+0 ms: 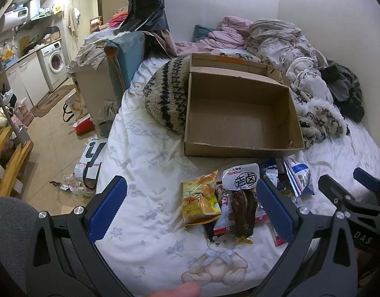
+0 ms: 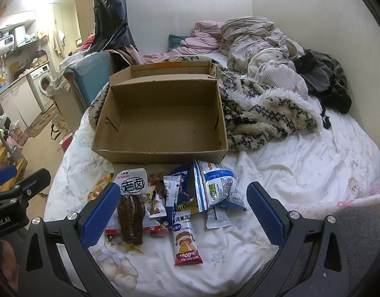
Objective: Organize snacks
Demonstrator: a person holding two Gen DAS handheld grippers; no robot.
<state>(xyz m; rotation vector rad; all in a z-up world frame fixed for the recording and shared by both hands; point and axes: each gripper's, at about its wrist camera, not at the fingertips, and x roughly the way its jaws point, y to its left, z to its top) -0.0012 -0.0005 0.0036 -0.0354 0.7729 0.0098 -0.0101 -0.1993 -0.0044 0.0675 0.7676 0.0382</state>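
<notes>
Both grippers, left [image 1: 190,208] and right [image 2: 181,210], hovered with jaws wide apart and holding nothing over the snack packets [image 2: 175,198] heaped on the bedsheet [image 2: 289,173], just before the empty cardboard box [image 2: 162,123] likely meant for them.

Left gripper [image 1: 190,208], right gripper [image 2: 180,212]: black frames, blue textured pads, silver screws; grey sleeve [image 1: 9,212] beside left frame.

Snack packets [image 2: 170,203] lie before cardboard box [image 2: 162,121].
</notes>
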